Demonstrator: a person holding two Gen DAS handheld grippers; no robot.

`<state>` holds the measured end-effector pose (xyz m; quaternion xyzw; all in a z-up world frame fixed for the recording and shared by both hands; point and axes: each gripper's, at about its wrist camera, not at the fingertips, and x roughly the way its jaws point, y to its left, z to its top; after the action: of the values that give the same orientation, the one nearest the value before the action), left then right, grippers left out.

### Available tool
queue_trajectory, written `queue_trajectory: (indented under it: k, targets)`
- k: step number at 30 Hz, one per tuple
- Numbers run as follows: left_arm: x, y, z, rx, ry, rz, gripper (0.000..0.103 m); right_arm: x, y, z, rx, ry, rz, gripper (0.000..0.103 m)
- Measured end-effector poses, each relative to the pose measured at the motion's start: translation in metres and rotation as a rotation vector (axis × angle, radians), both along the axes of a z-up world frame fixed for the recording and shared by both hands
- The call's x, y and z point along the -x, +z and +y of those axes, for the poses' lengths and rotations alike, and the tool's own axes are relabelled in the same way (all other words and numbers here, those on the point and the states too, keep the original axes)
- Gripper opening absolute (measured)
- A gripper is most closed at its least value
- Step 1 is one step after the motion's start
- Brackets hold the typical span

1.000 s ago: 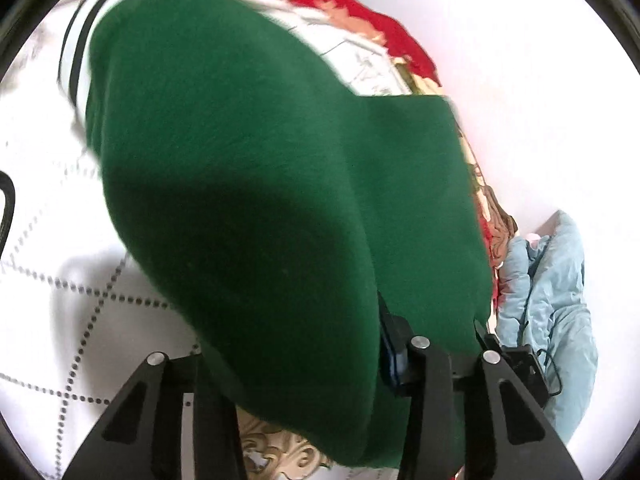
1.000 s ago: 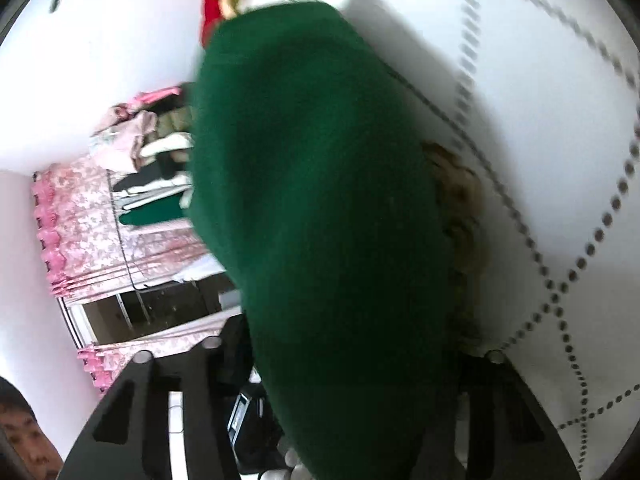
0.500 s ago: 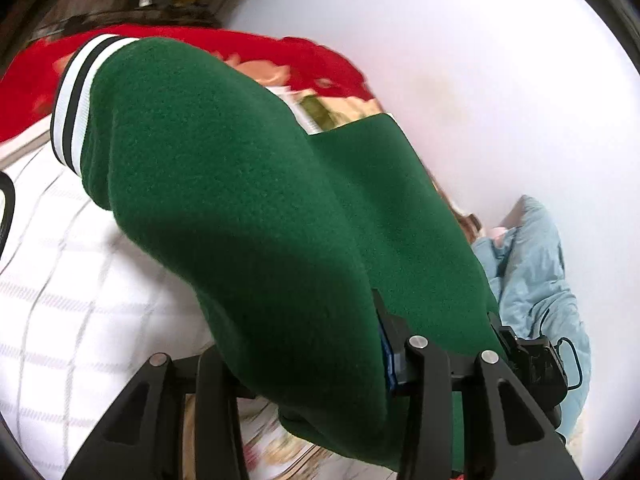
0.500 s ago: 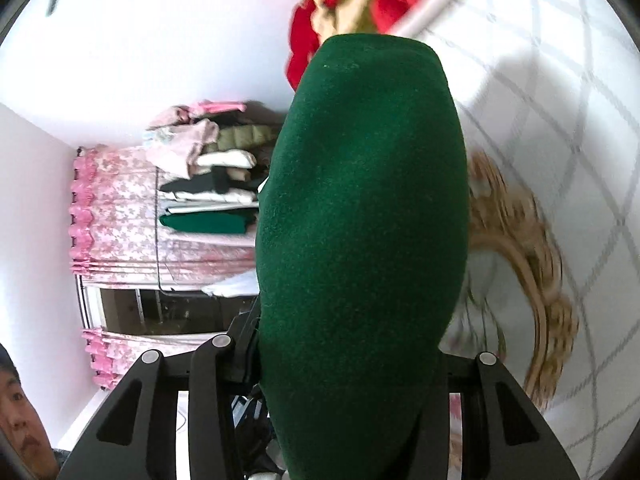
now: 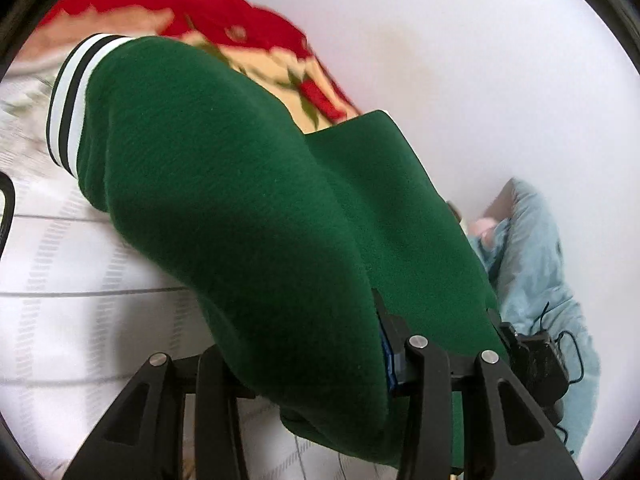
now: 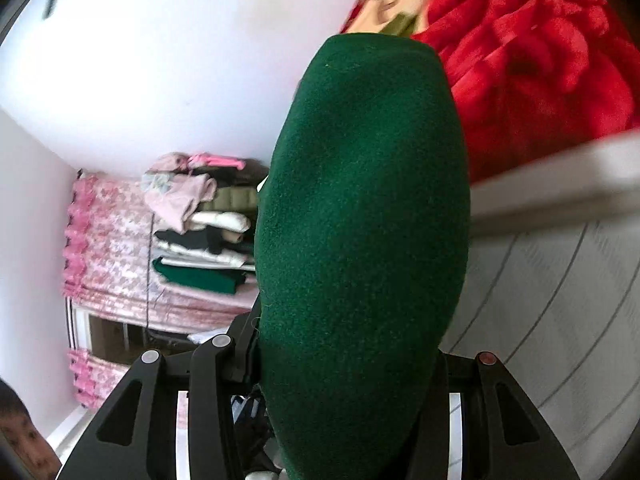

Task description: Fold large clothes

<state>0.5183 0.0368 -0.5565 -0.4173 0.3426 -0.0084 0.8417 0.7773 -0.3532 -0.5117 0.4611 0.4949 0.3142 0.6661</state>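
Observation:
A large dark green fleece garment (image 5: 248,208) with a white and black striped cuff (image 5: 70,104) fills the left wrist view, held up off the white quilted bed (image 5: 60,280). My left gripper (image 5: 316,364) is shut on a thick fold of it; the fingertips are buried in the cloth. In the right wrist view the same green garment (image 6: 360,220) bulges up between the fingers of my right gripper (image 6: 340,356), which is shut on it.
A red floral blanket (image 6: 532,64) lies at the head of the bed, also in the left wrist view (image 5: 256,40). A light blue garment (image 5: 536,264) lies to the right. Stacked folded clothes (image 6: 204,236) sit on a pink-draped shelf. White walls stand behind.
Both grippers have lifted and tilted up with the green garment. The bed surface has dropped lower in view, and the red blanket and walls show more.

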Motion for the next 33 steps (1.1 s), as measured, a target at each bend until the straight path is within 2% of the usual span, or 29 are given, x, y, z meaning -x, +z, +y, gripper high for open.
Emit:
queue_trajectory:
  k: [2, 4, 6, 8, 10, 11, 13, 14, 15, 17, 18, 19, 23, 26, 29, 33]
  targets:
    - [-0.020, -0.020, -0.010, -0.016, -0.030, 0.040, 0.039, -0.028, -0.030, -0.020, 0.013, 0.002, 0.040, 0.046]
    - [-0.030, -0.036, -0.018, -0.048, -0.074, 0.082, 0.041, -0.037, -0.066, -0.029, 0.030, 0.008, 0.085, 0.046]
    - [-0.029, -0.044, -0.021, -0.072, -0.108, 0.130, 0.050, -0.044, -0.096, -0.039, 0.043, 0.014, 0.157, 0.050]
    - [-0.031, -0.046, -0.022, -0.070, -0.138, 0.172, 0.056, -0.042, -0.109, -0.041, 0.097, 0.027, 0.199, 0.060]
    - [-0.029, -0.044, -0.017, -0.048, -0.172, 0.216, 0.060, -0.039, -0.108, -0.040, 0.160, 0.044, 0.213, 0.069]
    - [-0.029, -0.041, -0.016, -0.053, -0.178, 0.239, 0.066, -0.033, -0.105, -0.034, 0.197, 0.049, 0.222, 0.074]
    - [-0.022, -0.030, -0.016, -0.139, -0.198, 0.268, 0.071, -0.029, -0.093, -0.030, 0.305, 0.041, 0.219, 0.081]
    - [-0.022, -0.021, -0.019, -0.197, -0.203, 0.276, 0.079, -0.025, -0.081, -0.025, 0.391, 0.034, 0.204, 0.086]
    - [-0.019, -0.010, -0.023, -0.276, -0.212, 0.288, 0.089, -0.019, -0.067, -0.017, 0.516, 0.034, 0.186, 0.090]
    - [-0.010, 0.012, -0.031, -0.449, -0.242, 0.299, 0.098, -0.008, -0.042, -0.004, 0.725, 0.015, 0.152, 0.092]
    - [-0.005, 0.023, -0.036, -0.513, -0.253, 0.296, 0.099, 0.001, -0.028, 0.006, 0.832, 0.010, 0.136, 0.101]
    - [0.000, 0.031, -0.037, -0.555, -0.258, 0.293, 0.100, 0.012, -0.014, 0.016, 0.930, -0.002, 0.123, 0.103]
    - [0.032, 0.078, -0.045, -0.706, -0.289, 0.280, 0.103, 0.057, 0.032, 0.049, 1.194, -0.046, 0.075, 0.103]
    - [0.058, 0.113, -0.047, -0.762, -0.303, 0.252, 0.103, 0.100, 0.060, 0.062, 1.230, -0.095, 0.059, 0.103]
    - [0.088, 0.156, -0.046, -0.776, -0.331, 0.239, 0.103, 0.144, 0.107, 0.073, 1.270, -0.161, 0.038, 0.103]
    - [0.119, 0.213, -0.040, -0.767, -0.354, 0.216, 0.103, 0.206, 0.184, 0.093, 1.296, -0.234, 0.027, 0.103]
